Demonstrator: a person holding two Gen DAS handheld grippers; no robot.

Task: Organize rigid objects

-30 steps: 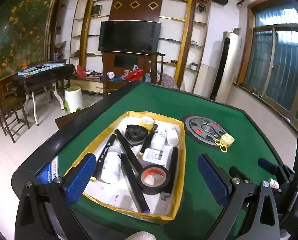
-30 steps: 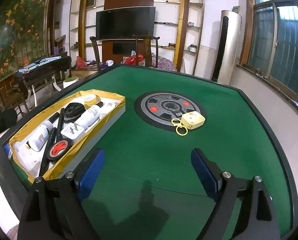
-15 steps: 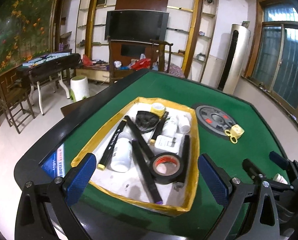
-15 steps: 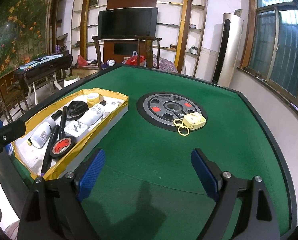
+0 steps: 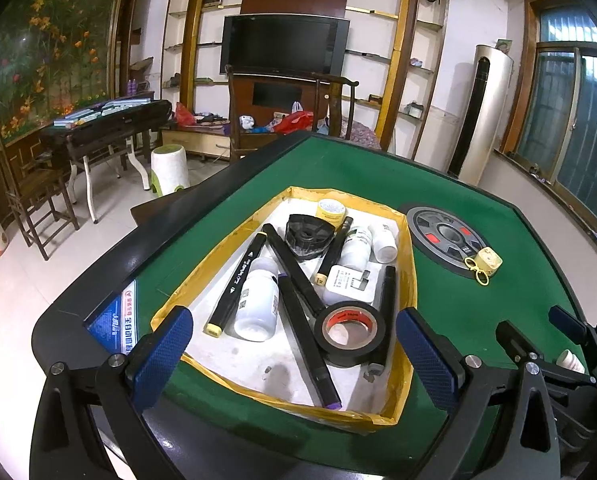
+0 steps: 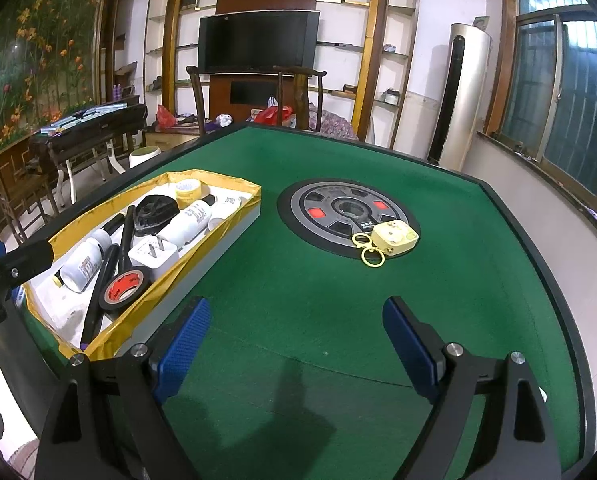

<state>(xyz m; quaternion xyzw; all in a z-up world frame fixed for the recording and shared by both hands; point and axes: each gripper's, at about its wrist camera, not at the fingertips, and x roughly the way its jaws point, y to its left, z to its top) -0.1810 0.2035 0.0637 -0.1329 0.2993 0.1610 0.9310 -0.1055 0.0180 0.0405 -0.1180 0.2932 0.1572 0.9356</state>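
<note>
I hold my left gripper wide apart and empty over the gold-edged white tray full of pens, bottles and tape. My right gripper is wide apart and empty too, above bare green felt. The small yellow plastic lock with rings sits alone on the round grey dial. I think I must reach for it next and put it in the tray.

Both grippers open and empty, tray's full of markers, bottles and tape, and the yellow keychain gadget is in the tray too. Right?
Not quite. The yellow keychain gadget is not in the tray; it lies out on the green table, on the edge of the round centre panel, as the right wrist view shows. The rest holds: left gripper and right gripper are open and empty.
</note>
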